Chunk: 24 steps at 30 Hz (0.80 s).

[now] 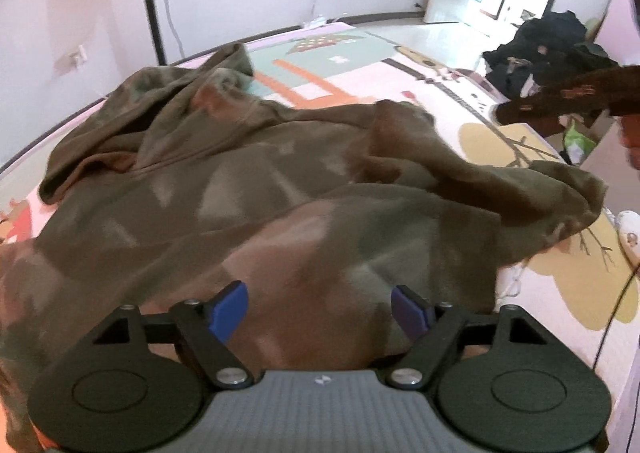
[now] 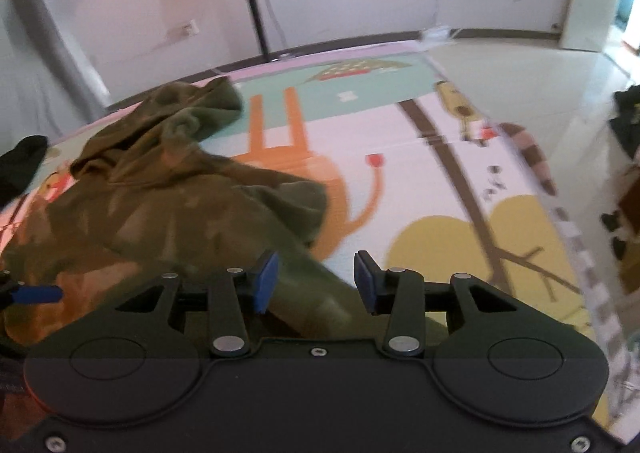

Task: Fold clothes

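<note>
While both tools gape, hoodie (image 1: pixel 256 189) sprawls on mat (image 2: pixel 400 157).

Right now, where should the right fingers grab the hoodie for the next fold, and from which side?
Probably the sleeve bunched at the hoodie's right edge, over the mat. Come from the bare mat side, fingers straddling the cuff end. It is humped up in loose folds rather than lying flat, so one finger can slip under. Both grippers look open, holding nothing.

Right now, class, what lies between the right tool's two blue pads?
In the right wrist view, a green hoodie sleeve runs beneath the open right tool, unpinched.
</note>
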{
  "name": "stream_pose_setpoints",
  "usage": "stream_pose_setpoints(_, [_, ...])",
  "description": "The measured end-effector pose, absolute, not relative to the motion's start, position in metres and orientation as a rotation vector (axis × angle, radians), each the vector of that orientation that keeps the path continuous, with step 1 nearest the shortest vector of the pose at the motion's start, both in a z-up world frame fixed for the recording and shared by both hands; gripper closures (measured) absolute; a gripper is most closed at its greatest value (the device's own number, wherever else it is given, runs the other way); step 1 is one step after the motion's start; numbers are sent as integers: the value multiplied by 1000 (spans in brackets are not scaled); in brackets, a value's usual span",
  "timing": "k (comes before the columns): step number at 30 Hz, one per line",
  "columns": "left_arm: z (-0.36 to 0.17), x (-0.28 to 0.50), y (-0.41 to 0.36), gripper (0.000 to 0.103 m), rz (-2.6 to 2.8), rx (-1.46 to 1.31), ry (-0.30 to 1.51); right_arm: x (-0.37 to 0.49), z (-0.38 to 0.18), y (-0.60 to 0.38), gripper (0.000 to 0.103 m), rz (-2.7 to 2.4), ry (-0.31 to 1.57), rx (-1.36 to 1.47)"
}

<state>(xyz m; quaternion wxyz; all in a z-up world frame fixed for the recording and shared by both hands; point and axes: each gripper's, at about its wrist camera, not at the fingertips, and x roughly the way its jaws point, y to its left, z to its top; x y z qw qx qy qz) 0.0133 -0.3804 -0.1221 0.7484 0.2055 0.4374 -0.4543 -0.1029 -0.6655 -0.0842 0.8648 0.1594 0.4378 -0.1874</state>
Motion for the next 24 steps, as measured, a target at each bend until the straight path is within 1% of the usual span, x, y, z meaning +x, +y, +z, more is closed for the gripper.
stream_pose_setpoints(3, [-123, 8, -390, 20, -1016, 451, 956, -90, -94, -663, 63, -352, 926, 342])
stream_pose_setpoints(10, [-129, 1, -408, 17, -1041, 463, 942, -64, -116, -668, 55, -302, 943, 333])
stream_pose_setpoints(17, [-137, 2, -417, 17, -1036, 472, 958, -43, -147, -675, 54, -239, 1001, 390])
stream_pose_setpoints(18, [-138, 2, -417, 17, -1033, 474, 962, -41, -151, -673, 61, -221, 1013, 390])
stream_pose_setpoints(19, [-140, 3, -418, 17, -1031, 475, 965, -40, -153, -671, 78, -222, 1022, 374])
stream_pose_setpoints(21, [-142, 4, -418, 17, -1025, 474, 975, -39, -156, -665, 90, -218, 1032, 325])
stream_pose_setpoints(22, [-144, 5, -418, 17, -1022, 472, 979, -41, -155, -664, 95, -221, 1029, 317])
stream_pose_setpoints(24, [-146, 7, -418, 17, -1019, 466, 988, -43, -153, -664, 97, -231, 1021, 317])
